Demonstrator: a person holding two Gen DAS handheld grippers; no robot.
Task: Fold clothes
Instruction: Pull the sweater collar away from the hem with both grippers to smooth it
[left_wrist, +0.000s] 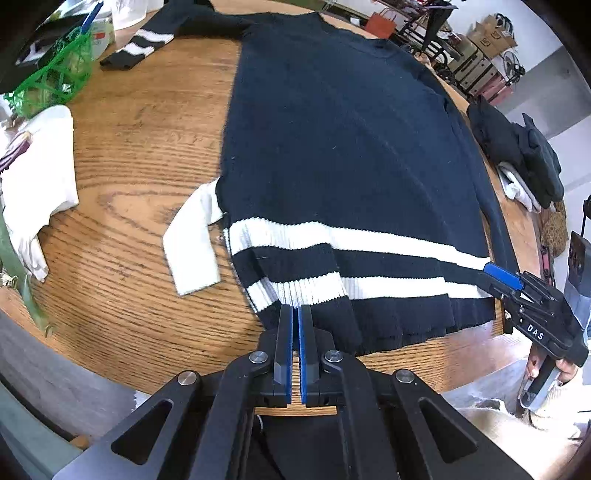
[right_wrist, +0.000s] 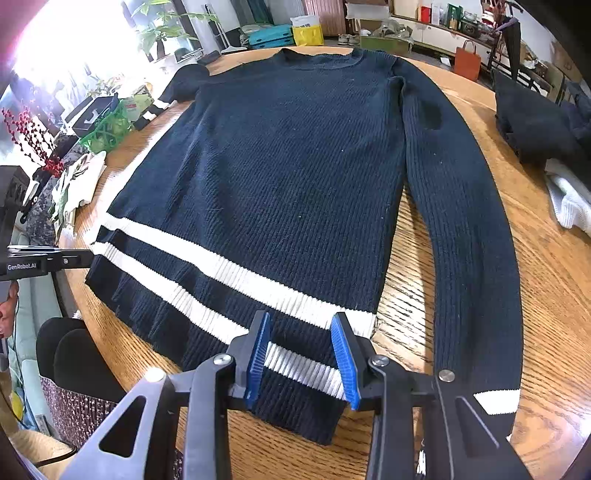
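1. Navy ribbed knit sweater with white hem stripes spread flat, front up, on round oak table, neck far, hem near: laid out ready for folding
2. Left gripper clenched at hem corner, apparently pinching fabric
3. Right gripper released, straddling opposite hem corner

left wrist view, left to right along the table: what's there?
green basket → white cloth → white sleeve piece → navy striped sweater → right gripper at the hem corner → dark clothes pile
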